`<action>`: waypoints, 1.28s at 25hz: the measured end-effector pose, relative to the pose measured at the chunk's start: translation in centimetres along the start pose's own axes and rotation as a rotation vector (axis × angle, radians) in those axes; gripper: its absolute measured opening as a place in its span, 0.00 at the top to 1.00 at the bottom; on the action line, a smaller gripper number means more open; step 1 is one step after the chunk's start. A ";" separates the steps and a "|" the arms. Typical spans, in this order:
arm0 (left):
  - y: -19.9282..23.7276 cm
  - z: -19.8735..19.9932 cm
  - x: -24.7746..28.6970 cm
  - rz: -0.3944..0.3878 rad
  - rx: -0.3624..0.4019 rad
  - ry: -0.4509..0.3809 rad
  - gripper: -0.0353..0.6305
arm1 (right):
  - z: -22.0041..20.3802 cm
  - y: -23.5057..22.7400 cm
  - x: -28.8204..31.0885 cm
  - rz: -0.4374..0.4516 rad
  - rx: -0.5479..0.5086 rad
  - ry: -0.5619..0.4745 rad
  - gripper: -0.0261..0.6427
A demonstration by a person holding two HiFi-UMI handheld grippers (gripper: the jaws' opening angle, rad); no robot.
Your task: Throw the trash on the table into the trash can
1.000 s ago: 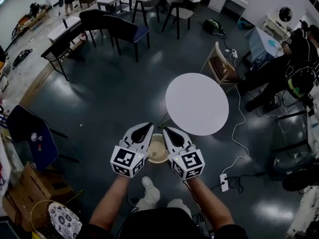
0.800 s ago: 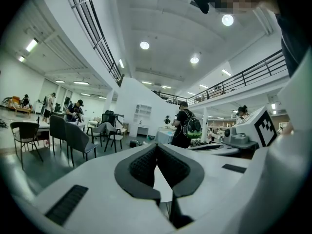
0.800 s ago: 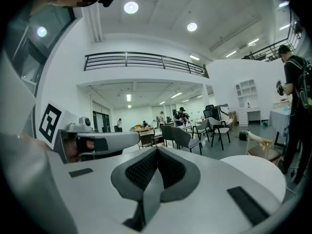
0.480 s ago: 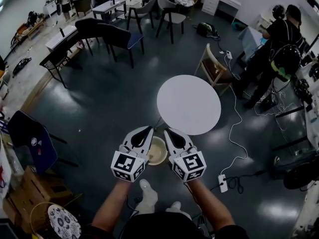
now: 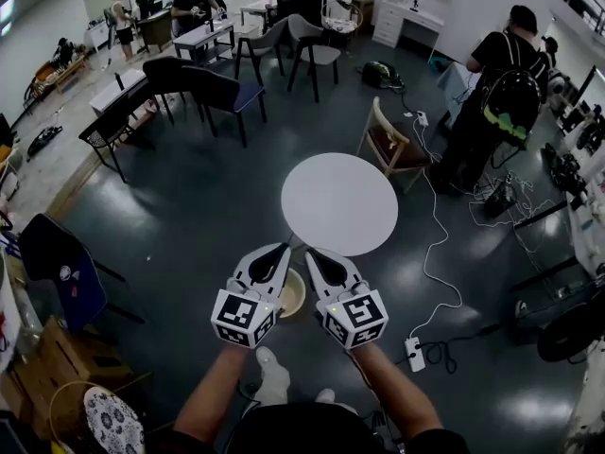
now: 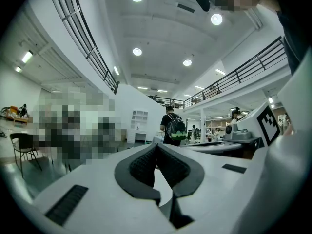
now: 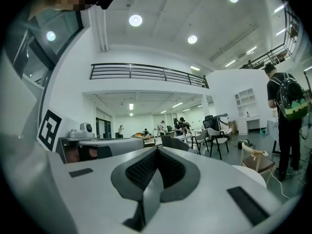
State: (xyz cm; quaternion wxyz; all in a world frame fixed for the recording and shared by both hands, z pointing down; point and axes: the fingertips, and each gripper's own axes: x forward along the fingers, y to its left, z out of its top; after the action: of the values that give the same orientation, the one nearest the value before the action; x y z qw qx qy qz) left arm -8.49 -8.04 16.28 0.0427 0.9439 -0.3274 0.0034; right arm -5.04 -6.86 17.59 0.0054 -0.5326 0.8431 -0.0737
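Both tools are empty. The left gripper (image 5: 281, 252) has its jaws pressed together with nothing between the ribbed pads, as the left gripper view confirms, and the right gripper (image 5: 313, 254) is closed the same way, bare in its own view. They are held side by side, pointing level toward 12 o'clock. The cream trash can (image 5: 294, 295) stands on the floor directly below the gap between them, just at 6 o'clock of the round white table (image 5: 338, 203). The table top looks bare: no trash shows on it from the head view, so the clearing seems done or nearly so. A good next step would be a slow look over the whole top, far rim at 12 o'clock included, before reaching. If a scrap turns up, it is best to open one pair of jaws wide first, come in low over the top, and carry it straight back over the can's mouth.
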 end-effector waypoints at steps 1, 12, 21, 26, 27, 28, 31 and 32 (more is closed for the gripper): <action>-0.9 0.2 -0.1 -0.005 0.002 0.001 0.92 | 0.3 0.1 -0.9 0.001 -0.005 -0.001 0.94; -11.6 2.0 -3.0 -0.028 0.054 -0.018 0.92 | 1.7 1.7 -11.3 0.022 -0.036 -0.023 0.94; -17.7 2.3 -6.4 -0.004 0.071 -0.038 0.92 | 2.6 3.0 -18.1 0.042 -0.057 -0.065 0.94; -20.8 2.3 -7.7 0.018 0.064 -0.048 0.92 | 2.8 3.1 -21.5 0.052 -0.068 -0.075 0.94; -21.2 2.4 -8.0 0.023 0.066 -0.048 0.92 | 3.0 3.2 -22.0 0.053 -0.068 -0.078 0.94; -21.5 2.4 -8.4 0.028 0.067 -0.046 0.92 | 3.1 3.3 -22.4 0.054 -0.067 -0.080 0.94; -22.3 2.7 -9.2 0.041 0.067 -0.041 0.92 | 3.6 3.7 -23.2 0.066 -0.068 -0.087 0.94; -22.6 2.8 -9.3 0.045 0.068 -0.040 0.92 | 3.8 3.8 -23.5 0.070 -0.069 -0.088 0.94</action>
State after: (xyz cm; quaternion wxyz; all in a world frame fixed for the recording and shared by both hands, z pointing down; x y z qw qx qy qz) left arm -1.93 15.12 11.37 0.0041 0.9371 -0.3491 -0.0034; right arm 2.05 15.36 11.72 0.0267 -0.5053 0.8623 -0.0211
